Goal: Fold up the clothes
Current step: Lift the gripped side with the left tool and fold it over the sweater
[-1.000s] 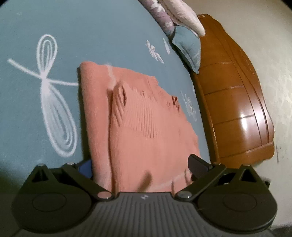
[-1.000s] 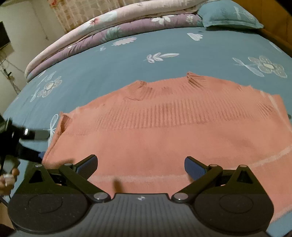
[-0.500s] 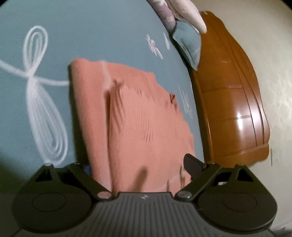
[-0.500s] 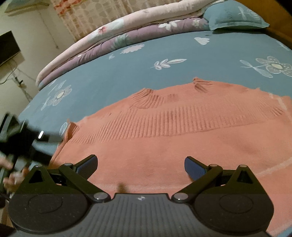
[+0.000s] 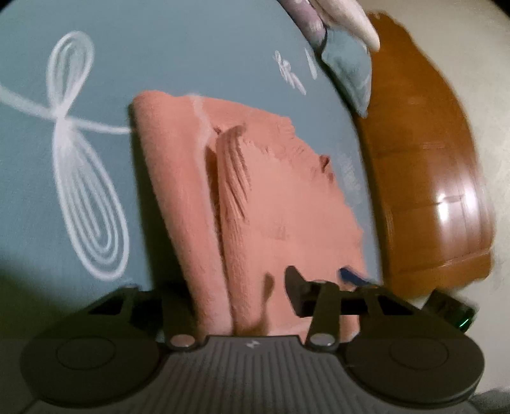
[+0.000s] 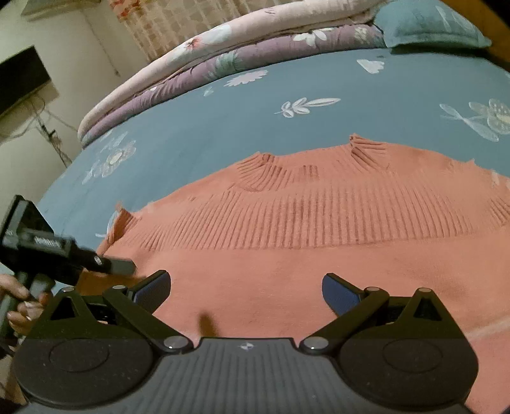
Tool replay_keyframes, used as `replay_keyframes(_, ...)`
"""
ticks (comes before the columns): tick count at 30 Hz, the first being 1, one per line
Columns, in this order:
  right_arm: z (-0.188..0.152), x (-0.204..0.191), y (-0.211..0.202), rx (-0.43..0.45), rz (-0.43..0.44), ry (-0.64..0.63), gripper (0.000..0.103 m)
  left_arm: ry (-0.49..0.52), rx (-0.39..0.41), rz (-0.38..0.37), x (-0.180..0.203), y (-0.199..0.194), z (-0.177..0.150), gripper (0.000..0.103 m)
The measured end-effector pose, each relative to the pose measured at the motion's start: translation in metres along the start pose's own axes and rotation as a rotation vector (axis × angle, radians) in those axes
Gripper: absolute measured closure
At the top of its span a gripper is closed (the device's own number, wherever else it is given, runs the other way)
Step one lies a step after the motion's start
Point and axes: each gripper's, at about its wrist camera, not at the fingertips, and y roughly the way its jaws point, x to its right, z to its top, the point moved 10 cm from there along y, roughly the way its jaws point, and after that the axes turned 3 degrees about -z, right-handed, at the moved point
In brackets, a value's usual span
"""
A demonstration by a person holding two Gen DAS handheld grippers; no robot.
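On the bed [image 6: 197, 133], a sweater [image 6: 287, 254] lies flat; left gripper [image 5: 255, 286] fingers clenched on its 7 o'clock edge, right gripper [image 6: 245, 286] fingers released above.

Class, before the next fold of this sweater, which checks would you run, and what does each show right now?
1. Left gripper grips the sweater: its fingers stand close with the near edge between them, but fabric hides one finger. Cannot tell.
2. Right gripper is ready to grasp: fingers wide open over the sweater, holding nothing. Ok.
3. Sweater lies flat on the bed sheet: the ribbed part is smooth. Ok.
4. Fold path is free: the quilts and pillow lie apart from the sweater, at the far side. Ok.
5. Picture sharpness: the left wrist view is blurred. Not ok.
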Motion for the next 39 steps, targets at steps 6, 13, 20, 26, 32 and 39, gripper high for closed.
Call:
replay_keyframes(6, 0.01, 0.006, 0.001, 0.009, 0.032, 0.014, 0.0, 0.056, 0.004, 0.134, 0.01, 0.002, -0.001, 0.079)
replay_keyframes(13, 0.022, 0.001, 0.02, -0.01, 0.056, 0.027, 0.0, 0.063, 0.011, 0.207, 0.014, 0.0, -0.003, 0.079)
replay_keyframes(20, 0.044, -0.001, 0.05, 0.011, 0.022, -0.012, 0.0, 0.068, 0.009, 0.234, 0.014, 0.001, -0.004, 0.079)
replay_keyframes(26, 0.062, 0.001, 0.065, 0.008, -0.004, -0.019, 0.0, 0.063, 0.02, 0.24, 0.014, 0.002, -0.004, 0.079)
replay_keyframes(32, 0.03, -0.015, 0.018, -0.042, 0.031, 0.028, 0.0, 0.049, 0.034, 0.241, 0.015, 0.005, -0.003, 0.079)
replay_keyframes(39, -0.015, -0.017, 0.001, -0.121, 0.047, 0.053, 0.0, 0.056, 0.018, 0.298, 0.022, 0.005, -0.002, 0.082)
